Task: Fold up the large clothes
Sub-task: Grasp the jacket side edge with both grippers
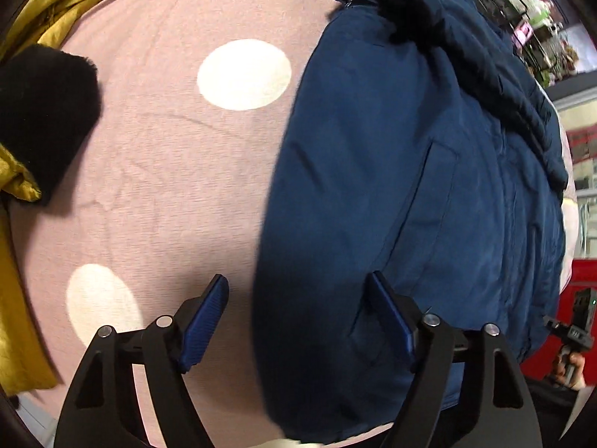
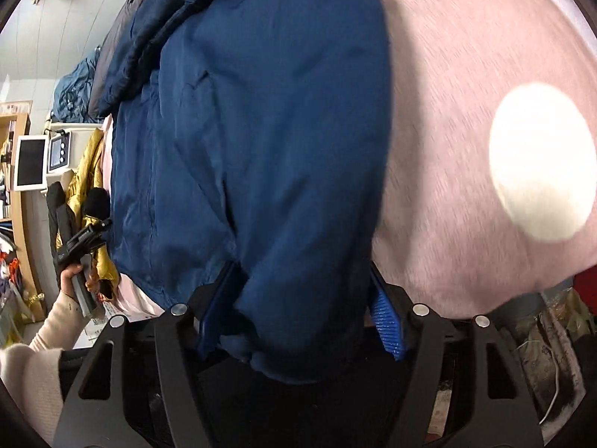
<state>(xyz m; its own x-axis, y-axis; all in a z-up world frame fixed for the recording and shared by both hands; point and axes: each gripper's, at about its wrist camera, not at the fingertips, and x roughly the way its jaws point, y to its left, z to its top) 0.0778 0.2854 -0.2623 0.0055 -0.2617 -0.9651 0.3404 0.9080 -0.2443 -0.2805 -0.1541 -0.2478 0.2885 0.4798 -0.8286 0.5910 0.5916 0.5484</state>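
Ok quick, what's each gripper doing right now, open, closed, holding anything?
Left gripper: open, straddling the edge of the navy blue padded jacket, not pinching it.
Right gripper: jacket hem between its fingers; grip cannot be told.

Left gripper (image 1: 298, 317) angled steeply down, jaws apart, nothing pinched. Right gripper (image 2: 304, 310) tilted down, jaws partly closed. Left hand (image 2: 76, 280) at 8 o'clock in right view, cream sleeve (image 2: 33, 366) behind.

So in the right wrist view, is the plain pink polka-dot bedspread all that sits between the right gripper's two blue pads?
No, a fold of the padded navy blue jacket fills the gap between the right gripper pads.
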